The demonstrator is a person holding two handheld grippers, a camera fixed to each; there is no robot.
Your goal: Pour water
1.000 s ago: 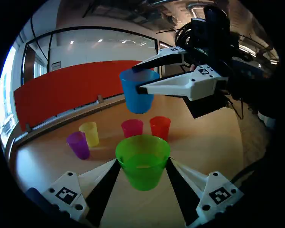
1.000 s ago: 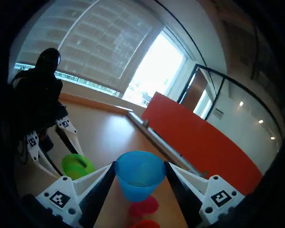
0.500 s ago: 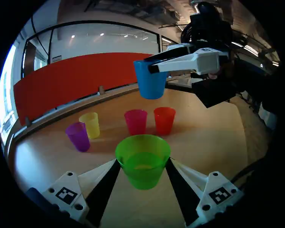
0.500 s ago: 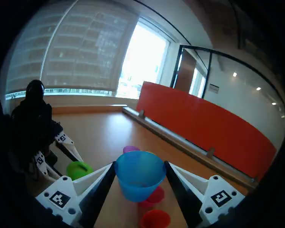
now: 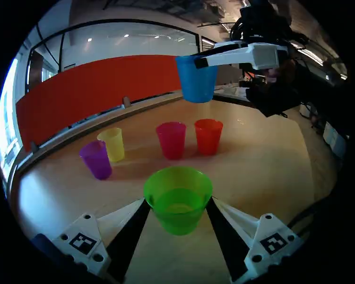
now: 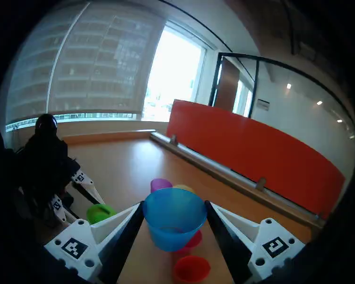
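**TWO HELD CUPS, POUR PENDING**

Left gripper [image 5: 178, 204]: closed on green cup [image 5: 178, 215], both fingers [image 5: 130, 227] against its wall, upright, water low inside. Right gripper [image 6: 174, 208]: clamped on blue cup [image 6: 174, 227], upright, high above table [image 5: 272, 156] (contents hard to tell). Step, by judgement: lining rim over rim; best with lips close, slow tilt, receiving cup level. Below: pink cup [image 5: 171, 139], red cup [image 5: 208, 136], yellow cup [image 5: 112, 144], purple cup [image 5: 97, 159], grouped mid-table. Open room on bare table beside red cup; raised ledge [image 5: 82, 130] along orange panel [image 5: 92, 90].
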